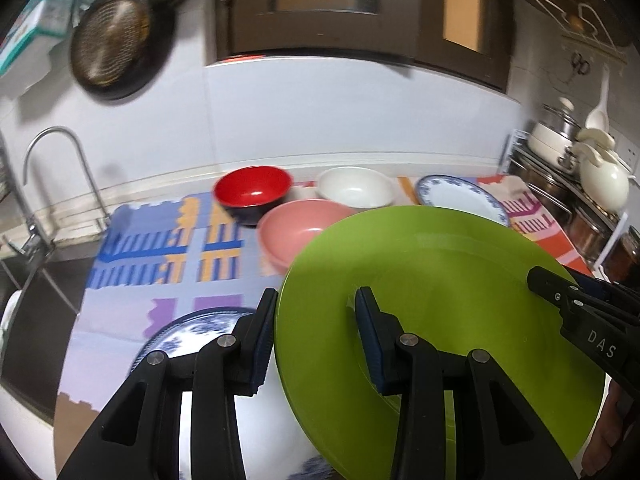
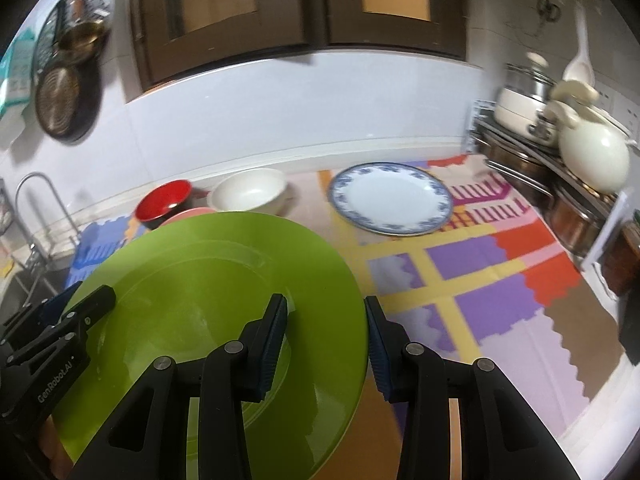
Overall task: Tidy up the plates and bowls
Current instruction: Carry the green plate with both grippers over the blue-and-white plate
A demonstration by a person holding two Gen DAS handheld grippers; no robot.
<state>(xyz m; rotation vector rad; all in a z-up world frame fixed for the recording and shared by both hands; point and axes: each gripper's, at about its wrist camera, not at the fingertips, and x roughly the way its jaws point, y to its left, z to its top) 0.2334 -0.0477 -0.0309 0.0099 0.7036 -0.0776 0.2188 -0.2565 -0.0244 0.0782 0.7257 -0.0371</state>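
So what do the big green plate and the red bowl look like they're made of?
The round lime-green plate looks like glazed ceramic or melamine: even colour, soft glossy sheen. Which one, I can't tell. The red-inside, black-outside bowl looks like lacquered plastic or wood, with sharp highlights on its glossy inside.

The round, glossy plate (image 1: 440, 320) was a plain lime green, unpatterned. Behind it sat a deep bowl (image 1: 254, 192) with a red interior and black exterior, a plain pale pink bowl (image 1: 292, 228) and a plain cream-white bowl (image 1: 356, 190). A white dinner plate (image 2: 390, 198) bore a blue floral rim pattern; a second white plate with blue floral markings (image 1: 192, 332) lay nearer. The counter mat (image 2: 480, 280) showed purple, yellow, orange-red, pink, blue and tan blocks with scalloped edges. Both gripper frames were black with dark blue pads (image 1: 370, 320).
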